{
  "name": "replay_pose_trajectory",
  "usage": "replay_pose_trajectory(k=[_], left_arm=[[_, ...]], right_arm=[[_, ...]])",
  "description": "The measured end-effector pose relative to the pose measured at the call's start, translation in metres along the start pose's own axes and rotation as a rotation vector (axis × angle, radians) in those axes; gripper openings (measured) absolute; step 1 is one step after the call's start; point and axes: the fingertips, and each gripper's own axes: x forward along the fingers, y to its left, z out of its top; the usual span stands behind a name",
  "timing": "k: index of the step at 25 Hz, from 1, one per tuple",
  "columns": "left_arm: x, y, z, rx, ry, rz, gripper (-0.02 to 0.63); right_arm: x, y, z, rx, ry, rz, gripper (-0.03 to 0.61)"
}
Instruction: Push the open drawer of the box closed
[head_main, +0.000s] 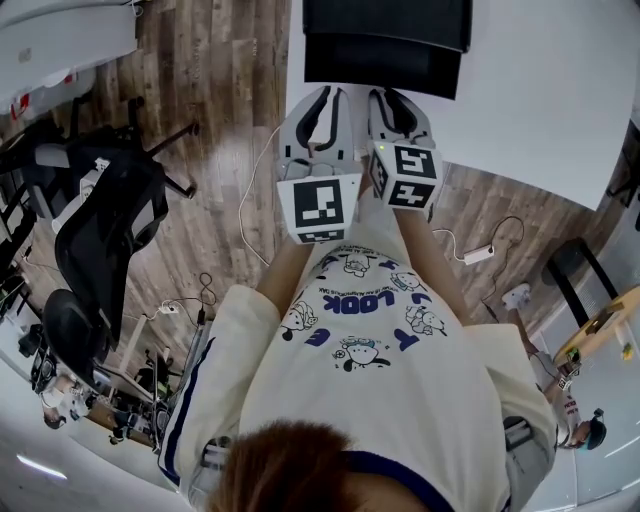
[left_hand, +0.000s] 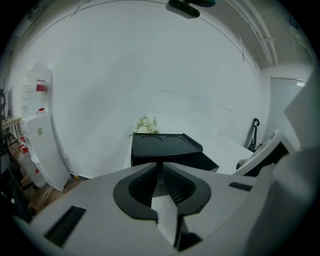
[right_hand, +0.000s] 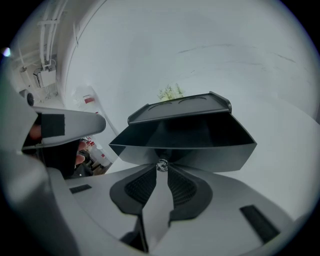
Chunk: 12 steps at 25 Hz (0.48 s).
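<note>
Nearest the camera, person (head_main: 360, 330): stands at the table (head_main: 540, 90) edge in a pale printed shirt, both arms stretched forward side by side.
Left gripper (left_hand: 160, 169): jaws pressed together with nothing between them. It points at the box, apart from it, and touches nothing.
Right gripper (right_hand: 161, 168): just beside the left one. Its jaw tips pinch the small silvery knob (right_hand: 161, 164).
Knob: sits mid-width on the drawer front, near its lower edge.
Drawer (right_hand: 200, 150): black, pulled out of the box toward the person, front face slanted and catching grey light.
Box (left_hand: 166, 145): black, on the white table near its front edge. Its top has a raised rim and two shallow round recesses.
Plant (left_hand: 145, 125): small green sprig behind the box, against the white wall.
Left of the table: wood floor (head_main: 220, 200), with a black chair (head_main: 105, 230) well apart from the person.
</note>
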Motion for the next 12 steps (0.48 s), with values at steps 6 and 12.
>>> replay_pose_trajectory(k=[6, 12], left_arm=[[0.007, 0.003, 0.001, 0.000, 0.006, -0.005, 0.048], [0.014, 0.008, 0.003, -0.005, 0.010, -0.001, 0.048]], right_arm=[[0.008, -0.002, 0.008, 0.012, -0.007, -0.007, 0.084], [0.019, -0.006, 0.017, 0.018, -0.013, -0.013, 0.084]])
